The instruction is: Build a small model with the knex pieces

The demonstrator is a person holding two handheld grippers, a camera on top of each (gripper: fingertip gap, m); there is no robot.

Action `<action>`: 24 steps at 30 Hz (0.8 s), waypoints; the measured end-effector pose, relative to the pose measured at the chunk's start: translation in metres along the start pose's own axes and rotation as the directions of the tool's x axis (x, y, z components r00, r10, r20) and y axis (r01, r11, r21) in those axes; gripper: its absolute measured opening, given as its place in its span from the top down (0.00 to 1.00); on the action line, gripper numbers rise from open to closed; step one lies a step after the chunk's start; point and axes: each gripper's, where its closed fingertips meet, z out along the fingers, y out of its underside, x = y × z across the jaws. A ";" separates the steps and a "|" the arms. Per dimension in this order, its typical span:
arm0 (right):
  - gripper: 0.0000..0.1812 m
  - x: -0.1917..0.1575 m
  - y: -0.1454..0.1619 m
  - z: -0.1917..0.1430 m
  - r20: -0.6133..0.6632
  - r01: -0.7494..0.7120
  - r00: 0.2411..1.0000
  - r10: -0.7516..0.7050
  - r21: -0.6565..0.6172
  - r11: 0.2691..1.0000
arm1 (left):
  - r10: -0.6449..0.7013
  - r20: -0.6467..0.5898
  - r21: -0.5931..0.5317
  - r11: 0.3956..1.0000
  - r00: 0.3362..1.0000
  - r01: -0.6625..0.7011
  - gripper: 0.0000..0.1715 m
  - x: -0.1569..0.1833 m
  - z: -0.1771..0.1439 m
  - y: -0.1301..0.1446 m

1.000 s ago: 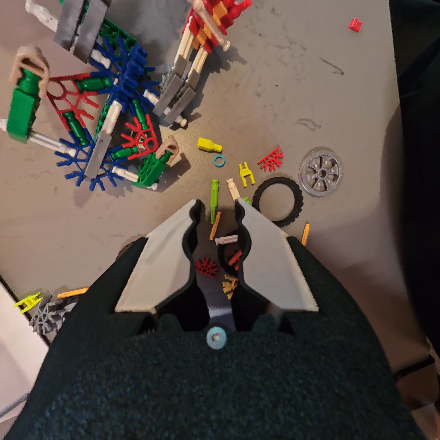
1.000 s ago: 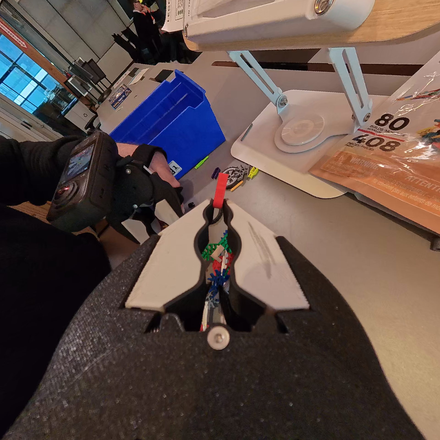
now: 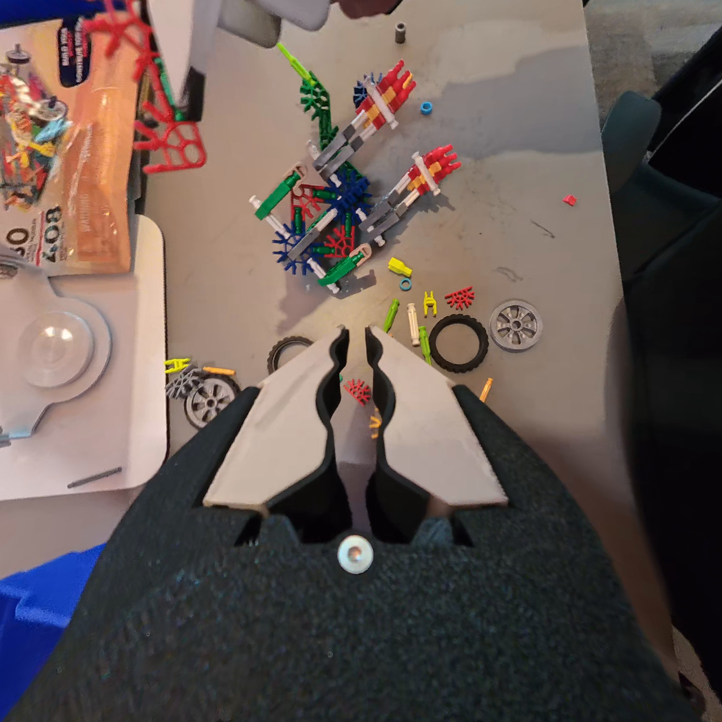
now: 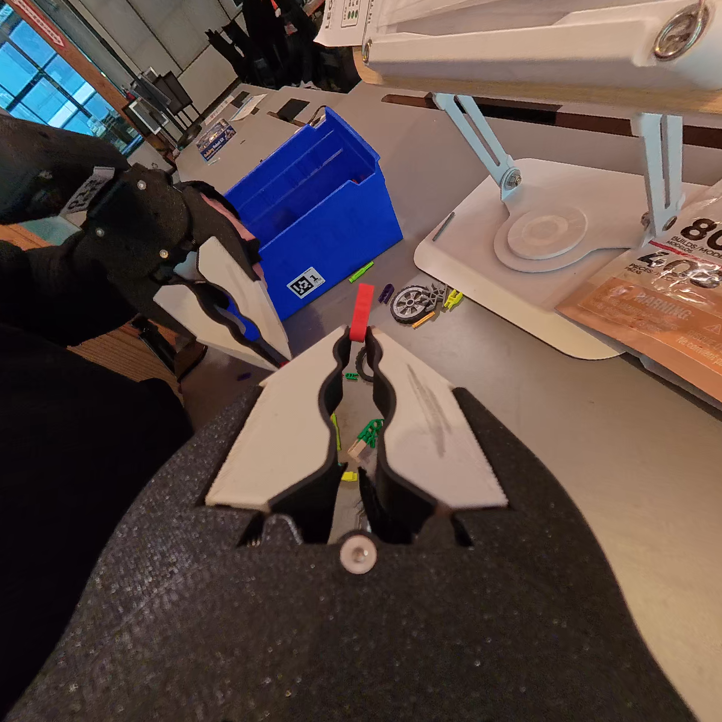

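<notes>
above matte table [image 3: 508, 117], right claw [image 4: 358, 332] pinching red rod [image 4: 361, 310]

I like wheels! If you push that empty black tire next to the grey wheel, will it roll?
Probably not: the black tire lies flat on the table, so it would likely slide. It looks rubbery and hollow, so probably light and squashy.

A grey table [image 4: 586, 449] with dark scuffs fills the near ground. Behind it, more tables [image 4: 273, 97] run toward a tall window [image 4: 35, 66] showing blue daylight, with dark chairs [image 4: 164, 93] before pale walls.
</notes>
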 end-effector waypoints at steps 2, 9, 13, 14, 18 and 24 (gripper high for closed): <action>0.96 -0.003 0.000 -0.003 -0.007 0.002 1.000 -0.002 0.002 1.000 | -0.021 0.024 0.014 1.000 0.999 0.021 0.96 -0.004 -0.009 0.002; 0.96 -0.010 0.012 -0.010 -0.033 -0.023 0.999 0.023 0.004 1.000 | -0.040 0.042 -0.022 0.999 0.998 0.041 0.94 -0.005 -0.029 0.017; 0.96 -0.018 0.019 -0.012 -0.040 -0.031 0.999 0.032 0.006 0.999 | -0.021 0.031 -0.050 0.999 0.999 0.022 0.93 0.002 -0.031 0.024; 0.96 -0.019 0.020 -0.013 -0.042 -0.033 0.999 0.033 0.007 0.999 | -0.017 0.024 -0.051 0.999 1.000 0.019 0.93 0.005 -0.031 0.024; 0.96 -0.022 0.025 -0.015 -0.049 -0.043 0.998 0.043 0.007 0.999 | 0.002 -0.002 -0.067 0.998 1.000 -0.002 0.92 0.014 -0.030 0.025; 0.96 -0.025 0.031 -0.018 -0.052 -0.053 0.997 0.053 0.011 0.999 | 0.027 -0.034 -0.088 0.996 0.999 -0.029 0.92 0.023 -0.025 0.025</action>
